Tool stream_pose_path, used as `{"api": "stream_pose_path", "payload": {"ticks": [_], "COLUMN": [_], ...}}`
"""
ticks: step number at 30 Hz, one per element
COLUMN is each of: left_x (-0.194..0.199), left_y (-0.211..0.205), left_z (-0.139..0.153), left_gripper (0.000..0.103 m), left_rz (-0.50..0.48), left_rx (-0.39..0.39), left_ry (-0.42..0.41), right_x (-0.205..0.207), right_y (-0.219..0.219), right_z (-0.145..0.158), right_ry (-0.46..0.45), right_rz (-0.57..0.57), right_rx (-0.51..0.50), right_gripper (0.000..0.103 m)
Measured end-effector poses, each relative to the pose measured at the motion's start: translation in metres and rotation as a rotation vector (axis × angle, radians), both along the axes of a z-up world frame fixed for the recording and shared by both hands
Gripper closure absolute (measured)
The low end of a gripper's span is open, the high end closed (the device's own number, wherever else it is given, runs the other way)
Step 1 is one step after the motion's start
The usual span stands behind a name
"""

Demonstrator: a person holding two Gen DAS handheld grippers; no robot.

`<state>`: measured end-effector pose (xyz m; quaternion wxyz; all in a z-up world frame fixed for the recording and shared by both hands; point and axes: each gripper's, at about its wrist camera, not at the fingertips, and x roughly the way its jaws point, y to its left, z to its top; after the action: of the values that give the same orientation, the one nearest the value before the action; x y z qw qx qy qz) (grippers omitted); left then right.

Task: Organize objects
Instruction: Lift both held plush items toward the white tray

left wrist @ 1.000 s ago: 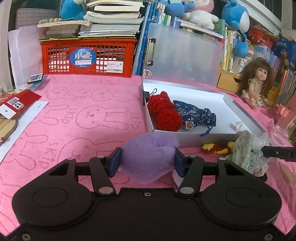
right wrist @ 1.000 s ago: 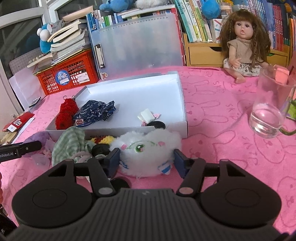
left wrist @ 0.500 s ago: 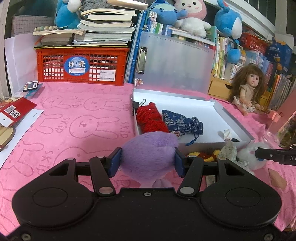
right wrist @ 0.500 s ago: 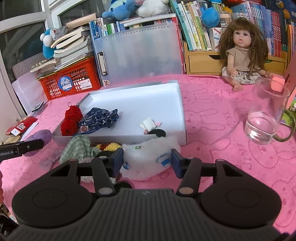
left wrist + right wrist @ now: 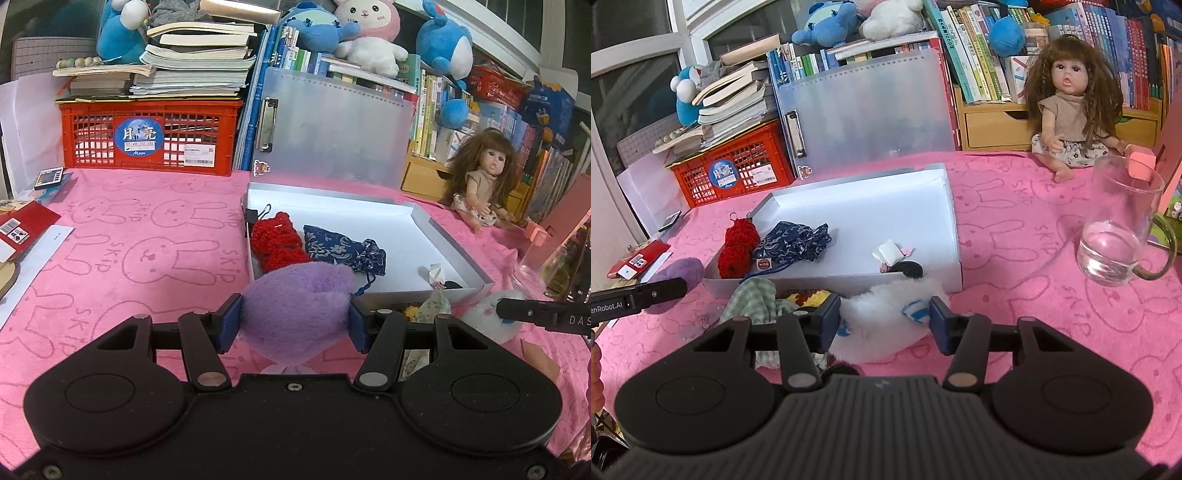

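Note:
My left gripper (image 5: 295,322) is shut on a purple plush (image 5: 295,302), held just above the pink cloth in front of the white box (image 5: 456,240). A red knitted piece (image 5: 275,240), a blue floral pouch (image 5: 343,251) and small bits lie in the box. My right gripper (image 5: 884,321) has its jaws closing on a white plush toy (image 5: 871,317), and both pads press its sides at the box's front wall (image 5: 849,282). A green checked cloth (image 5: 753,299) and a yellow item (image 5: 809,297) lie beside it.
A glass mug (image 5: 1115,240) with water stands right of the box, and a doll (image 5: 1071,110) sits behind it. A red crate (image 5: 147,136) under stacked books and a clear clipboard folder (image 5: 332,129) line the back. Cards and paper (image 5: 22,229) lie at the left edge.
The left gripper rose a little with the purple plush. The right jaws narrowed onto the white plush, which is now squeezed and tipped face down.

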<state>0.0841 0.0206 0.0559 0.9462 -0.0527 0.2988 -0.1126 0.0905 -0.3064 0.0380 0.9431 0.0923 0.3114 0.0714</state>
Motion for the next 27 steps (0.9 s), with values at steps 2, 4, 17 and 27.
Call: {"api": "stream_pose_path", "payload": {"ticks": [2,4,17,27], "left_x": [0.000,0.000,0.001,0.000], "left_y": [0.000,0.000,-0.002,-0.004], "left_z": [0.000,-0.001,0.000,-0.004], "left_gripper": [0.048,0.048,0.048,0.048], "left_rz": [0.001,0.002,-0.006,-0.014], "left_rx": [-0.001,-0.001,-0.001,0.005], "left_ry": [0.001,0.003,0.006,0.014], "right_x": [-0.001,-0.001,-0.002,-0.001], "right_y": [-0.001,-0.003,-0.010,0.005], "right_z": [0.001,0.002,0.001,-0.014], "right_ry": [-0.004,-0.009,0.005,0.046], "right_rz": [-0.004,-0.011,-0.029,-0.005], "right_rx": [0.002,0.009,0.019,0.007], "right_gripper": [0.050,0.052,0.038,0.030]}}
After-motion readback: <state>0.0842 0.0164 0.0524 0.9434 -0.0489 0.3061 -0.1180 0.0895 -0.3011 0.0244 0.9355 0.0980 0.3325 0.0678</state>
